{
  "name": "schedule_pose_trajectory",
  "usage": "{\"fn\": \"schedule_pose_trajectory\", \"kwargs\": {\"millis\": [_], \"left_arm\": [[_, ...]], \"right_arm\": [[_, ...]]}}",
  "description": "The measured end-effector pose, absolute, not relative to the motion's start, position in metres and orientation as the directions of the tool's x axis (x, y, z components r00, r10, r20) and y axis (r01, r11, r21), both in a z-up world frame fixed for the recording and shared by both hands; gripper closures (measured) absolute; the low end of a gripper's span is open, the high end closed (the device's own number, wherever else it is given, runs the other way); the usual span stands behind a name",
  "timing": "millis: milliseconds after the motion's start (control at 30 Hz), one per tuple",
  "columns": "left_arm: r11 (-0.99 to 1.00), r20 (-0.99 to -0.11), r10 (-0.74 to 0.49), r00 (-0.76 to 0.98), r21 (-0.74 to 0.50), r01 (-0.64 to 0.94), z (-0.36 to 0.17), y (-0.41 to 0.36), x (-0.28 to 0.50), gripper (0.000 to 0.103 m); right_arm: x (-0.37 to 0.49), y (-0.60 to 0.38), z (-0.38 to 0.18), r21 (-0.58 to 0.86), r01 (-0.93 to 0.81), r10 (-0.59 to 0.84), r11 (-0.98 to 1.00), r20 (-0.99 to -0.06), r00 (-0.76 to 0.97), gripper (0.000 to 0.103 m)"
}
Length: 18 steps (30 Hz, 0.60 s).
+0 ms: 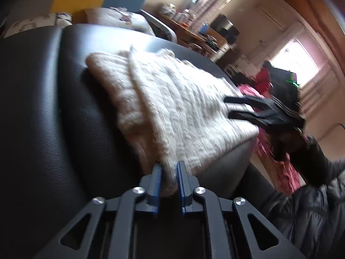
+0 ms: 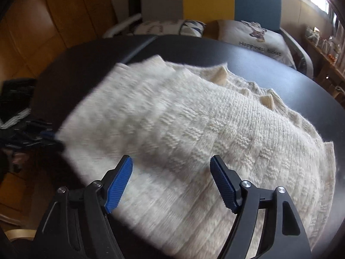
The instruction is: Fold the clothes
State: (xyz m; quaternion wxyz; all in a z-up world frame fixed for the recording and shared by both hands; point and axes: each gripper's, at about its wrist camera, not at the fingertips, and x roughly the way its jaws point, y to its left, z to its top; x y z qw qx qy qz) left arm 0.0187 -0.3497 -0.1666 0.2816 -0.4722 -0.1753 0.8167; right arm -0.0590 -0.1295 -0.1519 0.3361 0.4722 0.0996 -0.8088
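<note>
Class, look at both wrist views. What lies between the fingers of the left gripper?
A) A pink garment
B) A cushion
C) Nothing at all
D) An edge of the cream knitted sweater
D: in the left wrist view the left gripper has its blue pads nearly together on an edge of the cream knitted sweater.

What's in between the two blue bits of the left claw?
A corner of the white sweater sits between the left claw's pads, which pinch it. The left wrist view shows this.
</note>
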Motion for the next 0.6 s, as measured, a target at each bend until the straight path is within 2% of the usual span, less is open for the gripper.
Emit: {"fn": "schedule_pose_trajectory", "kwargs": {"millis": [33, 133, 233, 333, 400, 467, 600], "left_arm": [[-0.773, -0.665, 0.633, -0.395, -0.563, -0.292, -0.167, -0.349, 0.017, 0.085], [-0.792, -0.692, 0.610, -0.386, -0.544, -0.277, -0.175, -0.341, 0.010, 0.086], [-0.819, -0.717, 0.574, -0.396, -0.504, -0.273, -0.177, -0.332, 0.008, 0.090], [-0.837, -0.732, 0.546, -0.407, -0.487, -0.248, -0.174, -0.342, 0.013, 0.091], [-0.855, -0.737, 0.518, -0.435, -0.468, -0.225, -0.165, -0.352, 0.020, 0.091], [-0.871, -0.732, 0.486, -0.478, -0.449, -0.198, -0.153, -0.357, 0.028, 0.090], [-0.841, -0.636, 0.520, -0.570, -0.499, -0.210, -0.127, -0.353, 0.043, 0.086]], "right_arm": [[-0.053, -0.125, -0.147, 0.177, 0.656, -0.472, -0.734, -0.828, -0.304, 0.026], [-0.037, -0.123, -0.144, 0.128, 0.676, -0.435, -0.725, -0.847, -0.305, 0.026], [-0.030, -0.121, -0.167, 0.035, 0.671, -0.295, -0.741, -0.914, -0.278, 0.026], [-0.018, -0.112, -0.191, -0.021, 0.704, -0.219, -0.709, -0.943, -0.249, 0.026], [-0.017, -0.104, -0.190, 0.002, 0.700, -0.245, -0.714, -0.937, -0.247, 0.026], [-0.023, -0.098, -0.182, 0.085, 0.675, -0.306, -0.733, -0.927, -0.215, 0.026], [-0.028, -0.082, -0.155, 0.176, 0.643, -0.419, -0.745, -0.874, -0.246, 0.026]]}}
